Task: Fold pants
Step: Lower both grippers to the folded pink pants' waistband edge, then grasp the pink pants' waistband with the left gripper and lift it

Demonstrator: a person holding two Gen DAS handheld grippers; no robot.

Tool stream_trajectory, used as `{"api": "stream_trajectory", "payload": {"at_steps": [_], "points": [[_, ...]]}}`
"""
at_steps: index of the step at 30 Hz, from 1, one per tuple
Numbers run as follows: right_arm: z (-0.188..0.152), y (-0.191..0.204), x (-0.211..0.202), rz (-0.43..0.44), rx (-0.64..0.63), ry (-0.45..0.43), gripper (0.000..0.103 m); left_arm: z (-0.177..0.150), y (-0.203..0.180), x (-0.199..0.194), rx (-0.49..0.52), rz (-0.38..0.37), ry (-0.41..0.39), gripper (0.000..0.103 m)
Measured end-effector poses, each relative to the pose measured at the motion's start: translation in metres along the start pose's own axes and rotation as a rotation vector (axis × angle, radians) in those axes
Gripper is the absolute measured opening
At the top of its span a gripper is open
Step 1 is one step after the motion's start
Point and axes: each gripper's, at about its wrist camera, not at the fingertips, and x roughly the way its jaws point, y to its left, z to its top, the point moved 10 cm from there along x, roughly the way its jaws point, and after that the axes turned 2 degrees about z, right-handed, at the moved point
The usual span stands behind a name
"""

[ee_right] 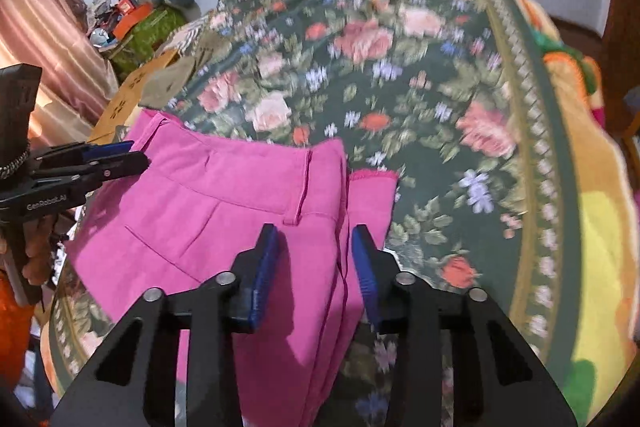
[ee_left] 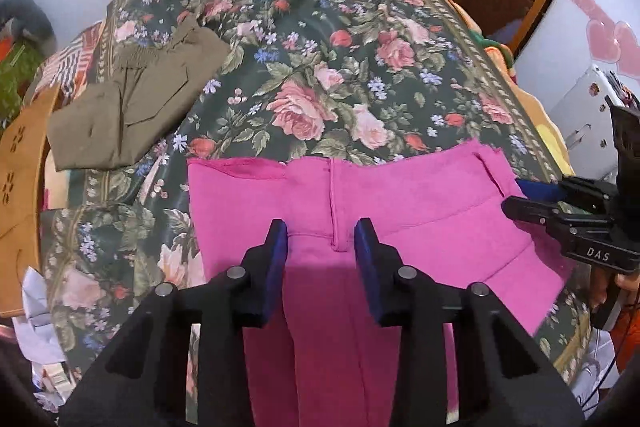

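Lying on the bed's floral bedspread (ee_left: 320, 75), the pink pants (ee_left: 400, 211) were the landmark for all else: waistband toward the far side of the bed, legs running back under the cameras.

Left claw (ee_left: 320, 239) hovered over the pants' mid section, w/ the fly seam showing between its blue pads (ee_left: 280, 239); jaws stood wide apart, nothing gripped. Same claw appeared in the right wrist view at the pants' waistband corner (ee_right: 120, 157), seen side-on.

Right claw (ee_right: 316, 251) hovered over the pants' folded edge, near the waistband; jaws wide apart too, holding nothing, one pad over pink fabric, the other over bedspread just beside the pants. In the left wrist view it sat at the pants' opposite edge (ee_left: 520, 205), side-on, so spread couldn't be judged there. Right wrist view was motion-blurred on the bedspread.

Olive-green pants (ee_left: 132, 99), already folded, lay well apart from the pink pair, beyond its waistband & off to one side. Wooden panel w/ cutouts (ee_left: 20, 195) stood past the olive pair, at the bed's edge.
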Motion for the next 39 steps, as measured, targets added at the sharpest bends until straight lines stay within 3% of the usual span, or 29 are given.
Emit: {"api": "stream_trajectory", "payload": {"at_steps": [5,11,17,20,22,25,27,33,39], "points": [[-0.001,0.0,-0.004,-0.022,-0.037,-0.021,0.014,0.0,0.007,0.005,-0.042,0.003,-0.032,0.036],[0.0,0.002,-0.005,-0.068,-0.071,-0.014,0.014,0.0,0.006,0.0,-0.028,0.027,-0.038,0.035],[0.001,0.003,-0.023,-0.101,-0.053,-0.021,0.014,-0.005,0.008,-0.033,-0.034,0.009,-0.072,0.035],[-0.001,0.005,-0.036,-0.1,-0.04,-0.029,0.026,-0.01,0.015,-0.049,-0.047,-0.001,-0.084,0.038],[-0.003,0.006,-0.042,-0.107,-0.041,-0.041,0.045,-0.015,0.019,-0.053,-0.063,-0.018,-0.073,0.046],[-0.008,0.005,-0.05,-0.137,-0.041,-0.054,0.059,-0.027,0.021,-0.052,-0.096,-0.043,-0.047,0.058],[-0.013,0.003,-0.05,-0.136,-0.028,-0.049,0.06,-0.034,0.023,-0.048,-0.107,-0.04,-0.037,0.064],[-0.036,-0.004,-0.031,-0.069,0.069,0.013,0.06,-0.051,0.025,-0.028,-0.196,-0.098,0.013,0.064],[-0.032,-0.001,-0.025,-0.016,0.084,-0.015,0.06,-0.045,0.023,-0.016,-0.244,-0.156,0.028,0.063]]}}
